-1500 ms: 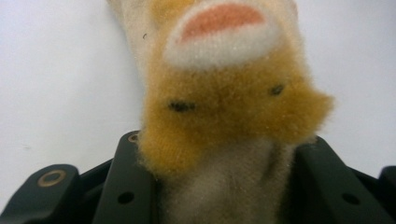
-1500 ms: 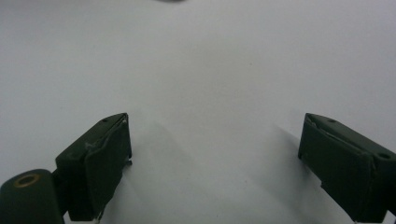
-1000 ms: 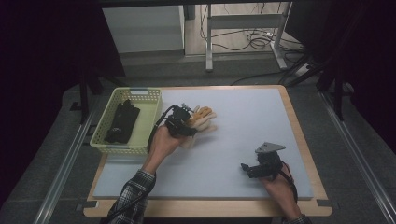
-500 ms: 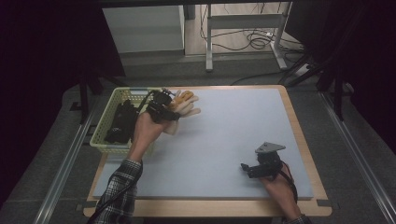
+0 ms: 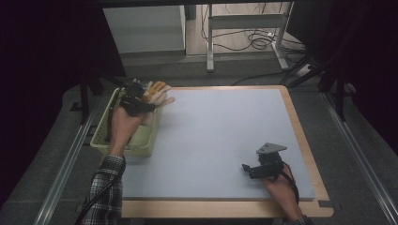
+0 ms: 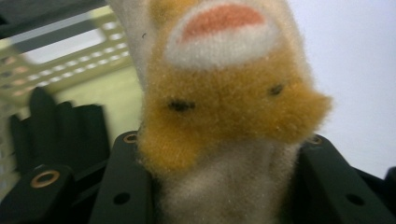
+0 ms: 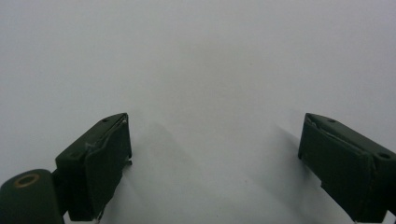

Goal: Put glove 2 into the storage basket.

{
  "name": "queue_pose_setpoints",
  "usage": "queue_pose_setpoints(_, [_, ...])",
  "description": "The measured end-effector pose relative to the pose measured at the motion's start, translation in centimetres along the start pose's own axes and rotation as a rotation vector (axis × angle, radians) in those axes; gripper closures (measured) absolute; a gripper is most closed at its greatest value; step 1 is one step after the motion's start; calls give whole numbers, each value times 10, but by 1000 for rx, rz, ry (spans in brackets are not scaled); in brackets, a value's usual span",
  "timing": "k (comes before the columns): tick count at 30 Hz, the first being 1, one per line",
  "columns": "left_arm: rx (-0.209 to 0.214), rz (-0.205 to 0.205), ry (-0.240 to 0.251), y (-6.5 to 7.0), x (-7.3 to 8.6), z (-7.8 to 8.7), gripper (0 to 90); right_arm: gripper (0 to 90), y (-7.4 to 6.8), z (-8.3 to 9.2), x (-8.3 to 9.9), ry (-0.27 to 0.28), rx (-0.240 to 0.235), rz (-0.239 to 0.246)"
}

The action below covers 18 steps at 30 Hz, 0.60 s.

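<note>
A fuzzy orange and cream plush toy (image 5: 157,93) hangs above the right rim of the pale green basket (image 5: 105,137) at the table's left. My left gripper (image 5: 141,101) is shut on it. In the left gripper view the plush toy (image 6: 224,93) sits squeezed between the two black jaws, and a black glove (image 6: 56,130) lies in the basket behind it. My right gripper (image 5: 248,169) rests low over the grey mat near the front right, open. In the right gripper view its fingers (image 7: 100,163) stand wide apart over bare mat.
The grey mat (image 5: 220,136) covers the wooden table top (image 5: 300,136). A white cabinet (image 5: 143,28) and a metal desk frame with cables (image 5: 244,33) stand beyond the far edge. Metal rails (image 5: 70,159) run along both sides of the table.
My left gripper has carried the plush toy left and away from me, from over the mat to above the basket's right rim. The right gripper has not moved.
</note>
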<state>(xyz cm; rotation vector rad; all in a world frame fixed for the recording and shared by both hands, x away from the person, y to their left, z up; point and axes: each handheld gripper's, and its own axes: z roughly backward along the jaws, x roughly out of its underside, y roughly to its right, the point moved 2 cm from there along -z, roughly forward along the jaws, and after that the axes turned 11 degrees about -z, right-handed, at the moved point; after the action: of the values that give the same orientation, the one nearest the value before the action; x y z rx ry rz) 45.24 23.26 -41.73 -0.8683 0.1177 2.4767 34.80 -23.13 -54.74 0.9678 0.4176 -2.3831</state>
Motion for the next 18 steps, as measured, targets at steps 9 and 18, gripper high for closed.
queue_pose_setpoints(9, [-52,84,-15,-36,26,-1,567,93,0,0,0,0,0,0])
queue_pose_setpoints(18, [-63,109,-84,-48,43,-32,562,93,0,0,0,1,0,0])
